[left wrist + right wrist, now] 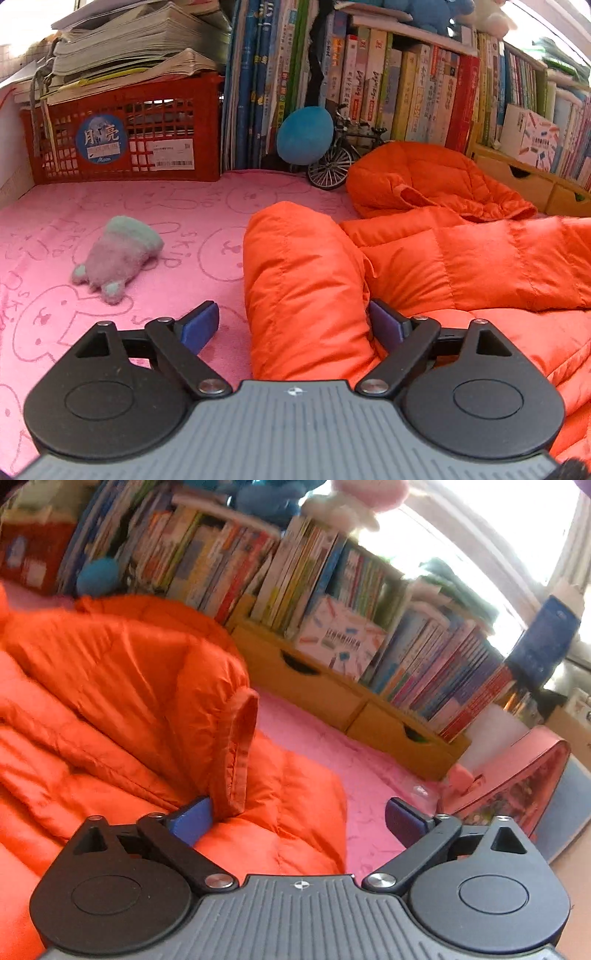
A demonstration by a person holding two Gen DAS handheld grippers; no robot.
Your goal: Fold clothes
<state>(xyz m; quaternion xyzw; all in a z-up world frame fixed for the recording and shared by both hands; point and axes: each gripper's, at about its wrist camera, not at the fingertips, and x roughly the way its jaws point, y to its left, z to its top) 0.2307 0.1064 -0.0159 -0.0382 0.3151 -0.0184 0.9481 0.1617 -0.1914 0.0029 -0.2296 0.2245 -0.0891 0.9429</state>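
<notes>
The orange jacket (pixel 461 258) lies spread on the pink blanket (pixel 147 206), and the left gripper (pixel 291 325) stands wide open with a puffy sleeve (pixel 299 288) bulging up between its blue pads (pixel 197 326); the sleeve fills most of the gap, yet the jaws do not pinch it. Ahead and to the left of that gripper a small grey plush (pixel 114 254) lies on the blanket, and further ahead stands a red crate (pixel 122 129) beside rows of books (pixel 388 88). The right gripper (pixel 299 819) is also wide open, holding nothing; the jacket's cuff (pixel 240 753) stands just beside its left pad (pixel 192 823), and bare blanket lies ahead of the right pad
</notes>
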